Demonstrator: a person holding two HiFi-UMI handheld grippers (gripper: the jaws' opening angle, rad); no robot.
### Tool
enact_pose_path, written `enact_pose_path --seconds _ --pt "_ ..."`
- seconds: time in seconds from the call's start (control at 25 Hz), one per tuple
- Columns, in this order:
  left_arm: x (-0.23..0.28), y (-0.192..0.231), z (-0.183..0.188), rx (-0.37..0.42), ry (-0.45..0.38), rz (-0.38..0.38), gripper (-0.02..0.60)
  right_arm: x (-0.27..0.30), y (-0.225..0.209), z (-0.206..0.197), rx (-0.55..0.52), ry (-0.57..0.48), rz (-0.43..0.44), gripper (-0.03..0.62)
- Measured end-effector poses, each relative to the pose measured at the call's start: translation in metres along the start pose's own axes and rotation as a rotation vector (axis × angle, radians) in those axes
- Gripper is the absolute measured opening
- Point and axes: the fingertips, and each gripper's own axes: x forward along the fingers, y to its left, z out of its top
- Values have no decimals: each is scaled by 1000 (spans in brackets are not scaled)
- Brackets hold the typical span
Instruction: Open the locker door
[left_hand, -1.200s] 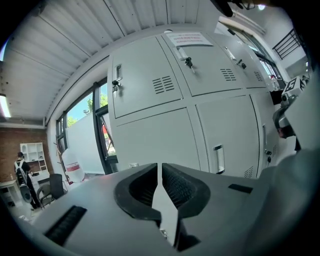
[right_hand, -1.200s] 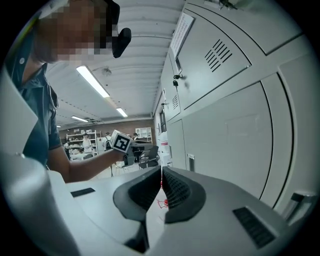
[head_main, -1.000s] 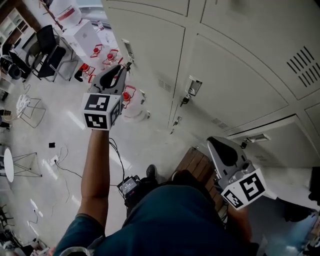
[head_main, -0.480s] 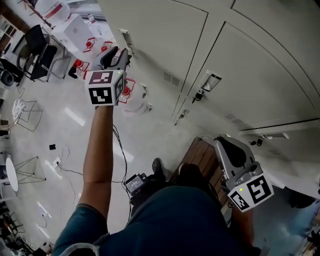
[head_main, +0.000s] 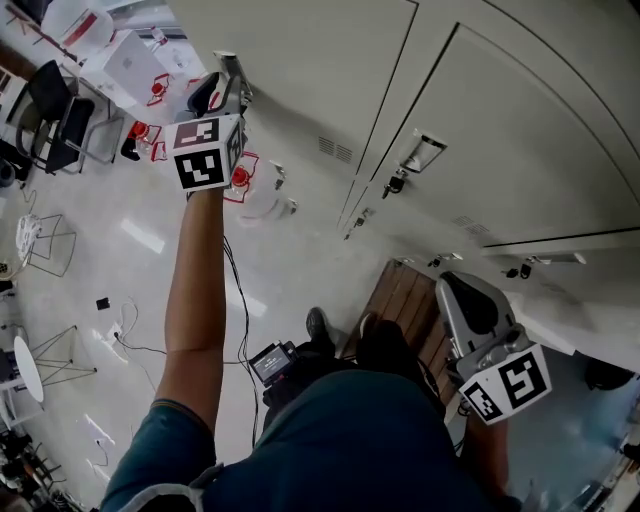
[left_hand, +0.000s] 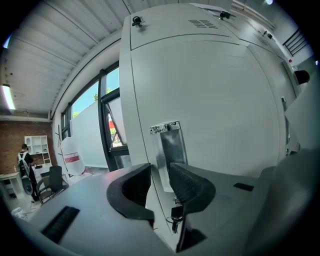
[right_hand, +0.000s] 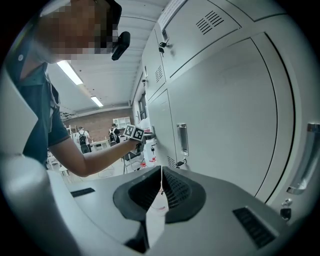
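Locker door (left_hand: 215, 100) sits closed, flush with its frame, and fills the left gripper view from 12 to 4 o'clock. Vent slots (left_hand: 202, 23) sit above the door at 12 o'clock. Metal handle (left_hand: 169, 140) stands upright close to the door's left edge; a key (left_hand: 175, 216) hangs at 6 o'clock under the handle.

Your left gripper (left_hand: 159, 171): jaws only narrowly apart, the handle's lower end lined up in the gap between them. Whether either pad touches the metal, you cannot tell from this view. In the head view this gripper is up at 11 o'clock on your outstretched left arm (head_main: 195, 300), tips right at the handle.

Your right gripper (right_hand: 161, 172): jaws pressed together. The head view puts it at 4 o'clock, low at your side, well apart from the door, with a brown slatted bench (head_main: 395, 300) at its 9 o'clock. Its own view looks along the locker row (right_hand: 220, 115): a neighbouring handle (right_hand: 183, 139) at 1 o'clock from the jaws, your left arm at 10 o'clock
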Motion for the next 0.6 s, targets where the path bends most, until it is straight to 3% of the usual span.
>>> enact_pose_path --seconds 0.6 --pt "-18 6 -4 32 -41 17 126 7 15 6 -18 -4 -4 37"
